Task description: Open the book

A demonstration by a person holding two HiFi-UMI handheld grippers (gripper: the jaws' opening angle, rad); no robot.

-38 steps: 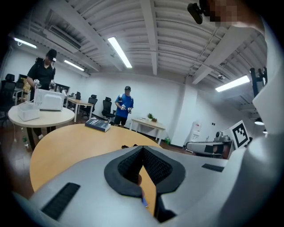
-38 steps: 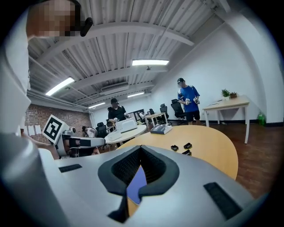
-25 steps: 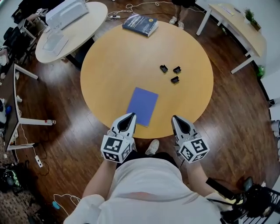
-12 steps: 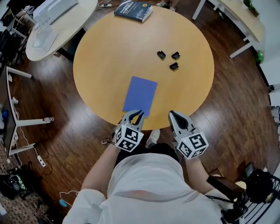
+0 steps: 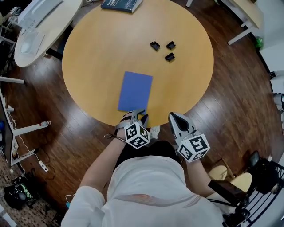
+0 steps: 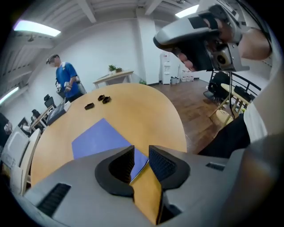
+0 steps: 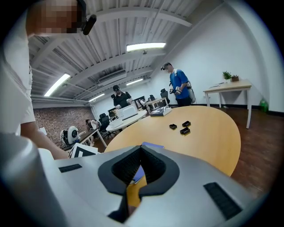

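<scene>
Left hand-held gripper (image 5: 137, 116) sat at the 6 o'clock rim of the desk (image 5: 97, 53). Its jaws were spread a little, and the near corner of the book (image 5: 135, 91) showed in the gap between them. Whether either jaw touched the cover could not be told. This hand-held gripper was rolled to one side, so its marker cube sat tilted.

The right hand-held gripper (image 5: 173, 116) hung at 3 o'clock of the left one, by the desk's rim at about 5 o'clock. Its jaws were pressed together on nothing, and it was apart from the book.

The book, blue and closed, lay flat on the desk near the 6 o'clock rim, with its long side running from 6 toward 12 o'clock and leaning slightly to 1 o'clock. Three black pieces (image 5: 162, 48) lay close together at 2 o'clock of the desk's centre, well apart from the book. A dark book (image 5: 122, 4) rested at the 12 o'clock rim.
</scene>
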